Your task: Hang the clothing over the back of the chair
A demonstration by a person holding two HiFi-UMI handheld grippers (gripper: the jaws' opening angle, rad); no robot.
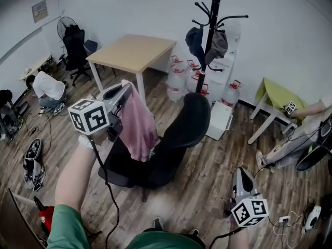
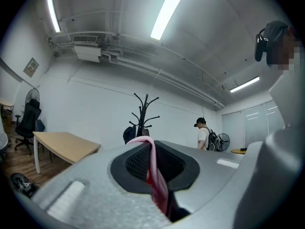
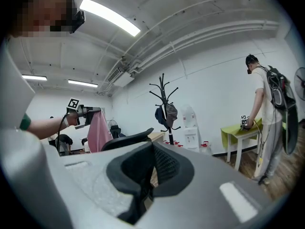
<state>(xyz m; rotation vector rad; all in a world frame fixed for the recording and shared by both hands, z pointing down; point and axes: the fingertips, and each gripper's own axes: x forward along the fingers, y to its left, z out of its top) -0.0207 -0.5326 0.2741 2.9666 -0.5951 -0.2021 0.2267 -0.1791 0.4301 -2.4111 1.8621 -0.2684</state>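
A pink piece of clothing (image 1: 138, 124) hangs from my left gripper (image 1: 126, 87), which is raised above the left side of a black office chair (image 1: 155, 165). In the left gripper view the jaws are shut on a fold of the pink clothing (image 2: 155, 171). The chair's curved backrest (image 1: 190, 119) stands just right of the hanging cloth, apart from it. My right gripper (image 1: 241, 172) is low at the right, away from the chair, its jaws shut with nothing between them. The right gripper view shows the backrest (image 3: 127, 139) and the clothing (image 3: 98, 132) off to the left.
A wooden table (image 1: 132, 51) stands behind the chair and a black coat rack (image 1: 210, 30) with garments to its right. Water jugs (image 1: 179, 79) line the wall. A green table (image 1: 278, 94), a second black chair (image 1: 75, 51), seated people and floor cables surround the spot.
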